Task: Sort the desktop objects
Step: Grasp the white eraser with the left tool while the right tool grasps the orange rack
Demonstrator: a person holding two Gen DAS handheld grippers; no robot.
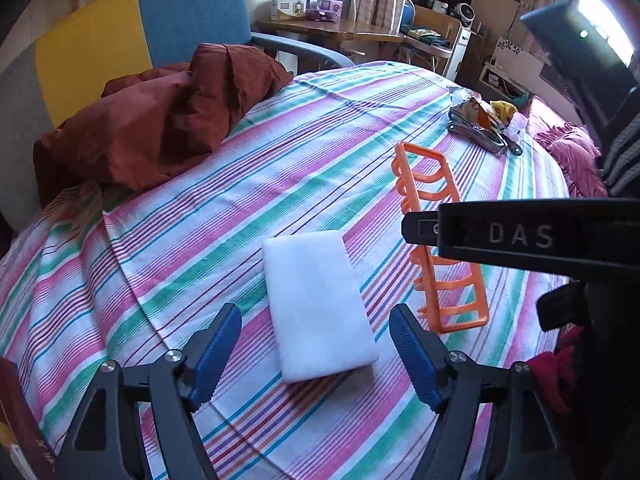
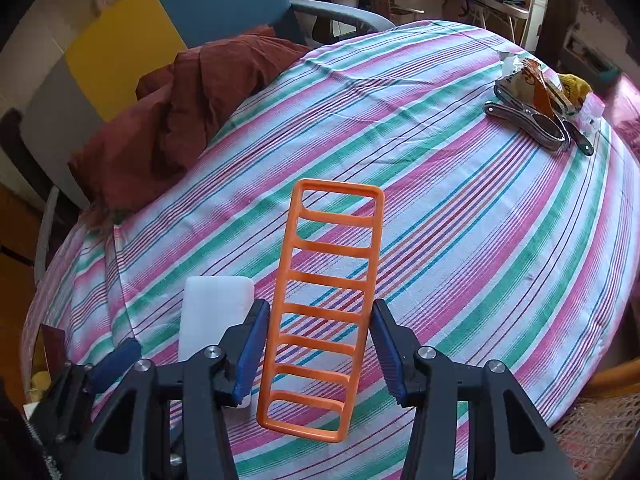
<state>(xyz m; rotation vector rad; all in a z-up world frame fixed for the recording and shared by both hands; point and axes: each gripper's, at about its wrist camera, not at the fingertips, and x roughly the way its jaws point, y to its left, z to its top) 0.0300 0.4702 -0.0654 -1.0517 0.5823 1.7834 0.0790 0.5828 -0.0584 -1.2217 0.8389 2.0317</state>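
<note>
A white foam block [image 1: 316, 304] lies flat on the striped tablecloth [image 1: 200, 208]. My left gripper [image 1: 316, 312] hangs just over its near end, open, with the blue pads [image 1: 218, 356] clear of both sides. An orange ladder-shaped plastic rack [image 2: 324, 304] runs lengthwise between the pads of my right gripper [image 2: 320, 306], which is shut on its long edges. In the left wrist view the rack [image 1: 432, 184] stands tilted to the right of the block, partly hidden by the right gripper's black body [image 1: 520, 236]. The right wrist view shows the block [image 2: 216, 308] left of the rack.
A crumpled maroon cloth [image 1: 152, 116] lies on the table's far left edge against a blue and yellow chair [image 1: 140, 28]. Snack bags and a metal tool [image 2: 536, 120] are piled at the far right. A wooden desk with boxes [image 1: 320, 28] stands behind.
</note>
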